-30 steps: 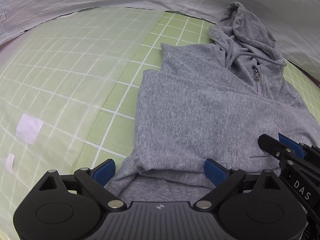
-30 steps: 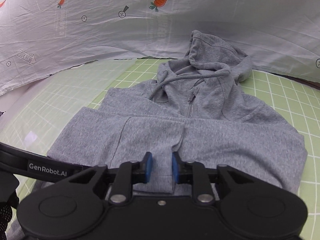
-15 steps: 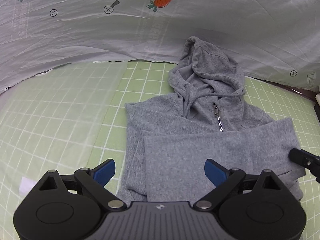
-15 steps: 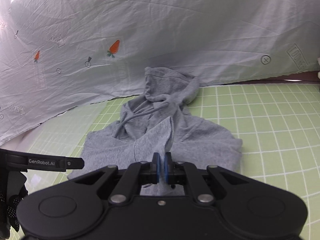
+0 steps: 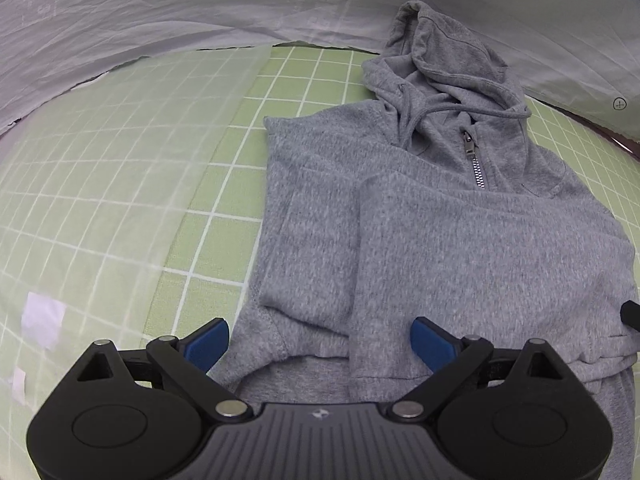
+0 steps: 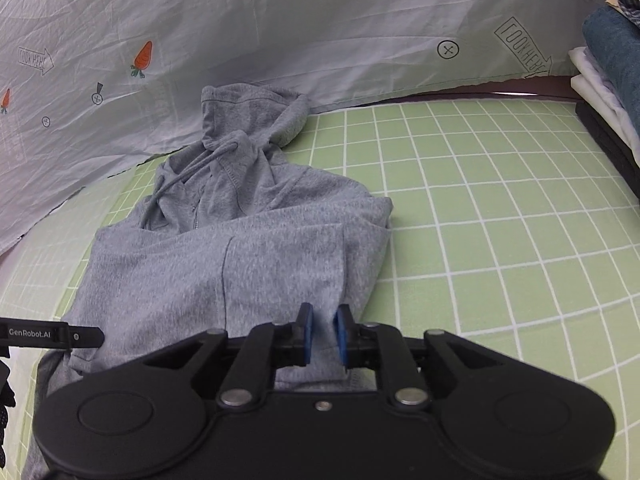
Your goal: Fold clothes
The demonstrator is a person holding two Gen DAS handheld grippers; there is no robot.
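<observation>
- Green gridded matting covers the desk, and a pale printed sheet with carrots and arrow marks hangs behind it.
- On the mat lies the grey hoodie, front up, hood toward the sheet, zipper showing at the neck; both sleeves are folded in across the chest, the right one on top.
- In the right wrist view the right gripper sits low at the hoodie's near right edge. Its fingers are parting, and a ridge of grey cloth rises into the narrow gap between the blue pads; the pads seem no longer to pinch it.
- The left gripper hovers over the near left part of the garment with its fingers spread wide and nothing between them.
- Judging by how it lies, the sleeve fold is being let go; the bottom-to-top fold looks to be next.
- To do this well, the right fingers should open fully and lift straight off, so the cloth is not dragged and the sleeve stays flat. Then each gripper should take a hem corner evenly.
- The near left hem is rumpled under the folded sleeve and may need smoothing first.
- At the far right stands a stack of folded clothes, well apart from the hoodie. Small white patches lie on the mat at left.
- Nothing blocks the fold; the hood bunched against the sheet is the only crowding.
</observation>
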